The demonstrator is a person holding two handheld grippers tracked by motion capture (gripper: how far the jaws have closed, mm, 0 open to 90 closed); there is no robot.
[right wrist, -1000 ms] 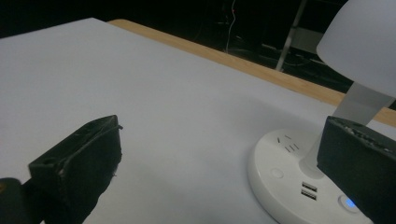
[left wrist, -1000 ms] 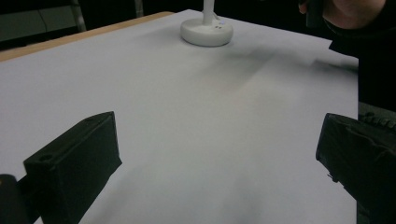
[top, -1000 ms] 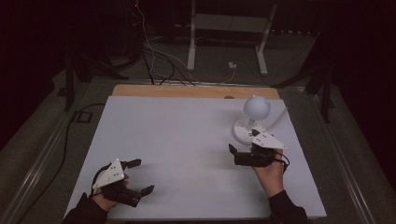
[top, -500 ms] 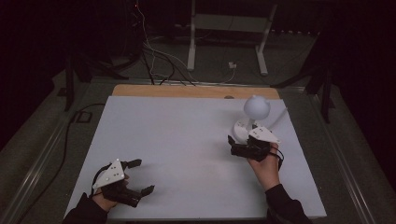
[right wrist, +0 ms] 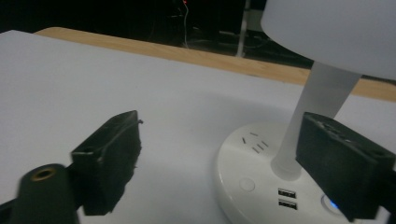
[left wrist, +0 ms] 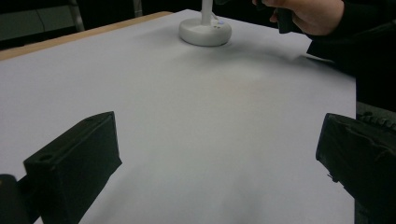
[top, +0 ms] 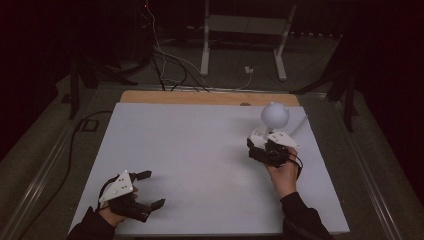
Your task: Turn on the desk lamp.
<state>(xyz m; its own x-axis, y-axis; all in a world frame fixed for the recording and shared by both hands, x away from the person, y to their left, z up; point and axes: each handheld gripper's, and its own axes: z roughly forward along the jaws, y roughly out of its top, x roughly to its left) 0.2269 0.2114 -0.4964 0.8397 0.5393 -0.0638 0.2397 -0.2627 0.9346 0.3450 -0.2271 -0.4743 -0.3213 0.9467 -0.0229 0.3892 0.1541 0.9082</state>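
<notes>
Okay, right gripper (top: 256, 148) has just been closing but stands open over the desk lamp's (right wrist: 299, 140) base, nothing between the jaws; tap its round button (right wrist: 246, 184) squarely, left gripper (top: 150, 189) open, idle on bench (top: 200, 150).

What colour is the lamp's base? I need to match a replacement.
White lamp base, clearest in the right gripper view.
</notes>
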